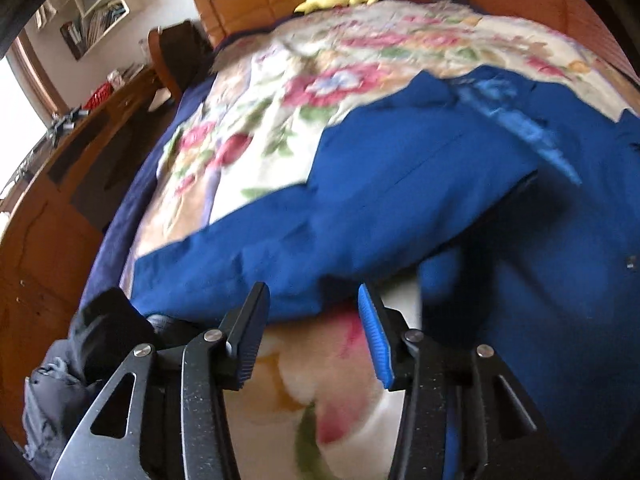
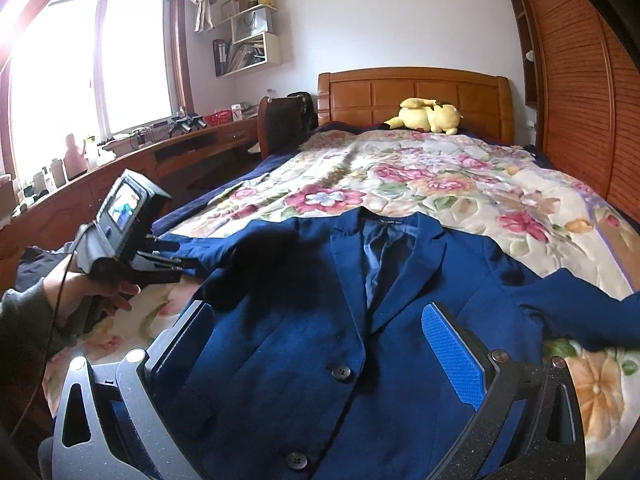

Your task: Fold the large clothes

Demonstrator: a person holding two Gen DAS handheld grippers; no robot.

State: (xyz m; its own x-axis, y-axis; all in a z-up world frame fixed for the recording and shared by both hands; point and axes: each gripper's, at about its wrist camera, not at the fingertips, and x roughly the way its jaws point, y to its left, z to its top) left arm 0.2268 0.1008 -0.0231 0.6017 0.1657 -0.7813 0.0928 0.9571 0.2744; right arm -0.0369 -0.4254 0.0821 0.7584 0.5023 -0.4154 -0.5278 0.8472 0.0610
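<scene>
A dark blue blazer (image 2: 304, 320) lies face up on the floral blanket (image 2: 400, 184), collar toward the headboard, both sleeves spread sideways. In the left wrist view the blazer (image 1: 400, 200) is blurred, and its left sleeve ends just beyond my left gripper (image 1: 312, 296), which is open with only blanket between its fingers. The right wrist view shows that left gripper (image 2: 178, 262) in a person's hand (image 2: 116, 292), its tips at the sleeve's end. My right gripper (image 2: 318, 312) hangs wide open over the blazer's buttoned front and holds nothing.
A yellow plush toy (image 2: 428, 116) lies by the wooden headboard (image 2: 412, 92). A cluttered desk (image 2: 120, 168) and a chair (image 2: 284, 120) stand left of the bed. A slatted wardrobe (image 2: 580, 100) lines the right side. Dark clothes (image 1: 60, 380) are heaped at the bed's near left corner.
</scene>
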